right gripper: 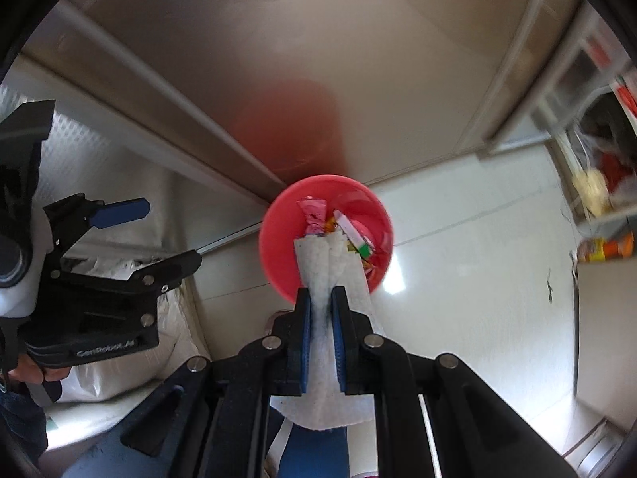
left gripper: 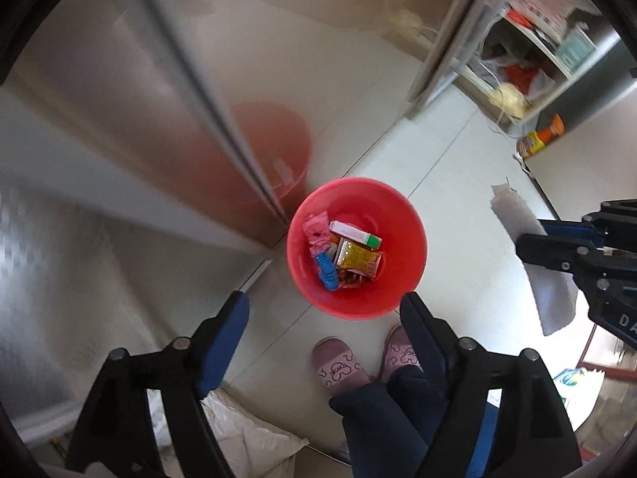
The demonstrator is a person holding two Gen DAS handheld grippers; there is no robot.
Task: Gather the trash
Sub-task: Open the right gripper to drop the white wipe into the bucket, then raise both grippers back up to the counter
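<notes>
step: drop tissue | right gripper pinching paper towel; I centre over red bin at 12 o'clock, then release | left gripper spread, empty

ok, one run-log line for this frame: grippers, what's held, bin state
left gripper: open, empty, above red bin | right gripper: shut on white tissue | bin: on floor, holds wrappers | tissue: not yet dropped

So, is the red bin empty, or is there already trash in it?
Not empty. The red bin already holds several wrappers and a small box at its bottom, far from full.
</notes>
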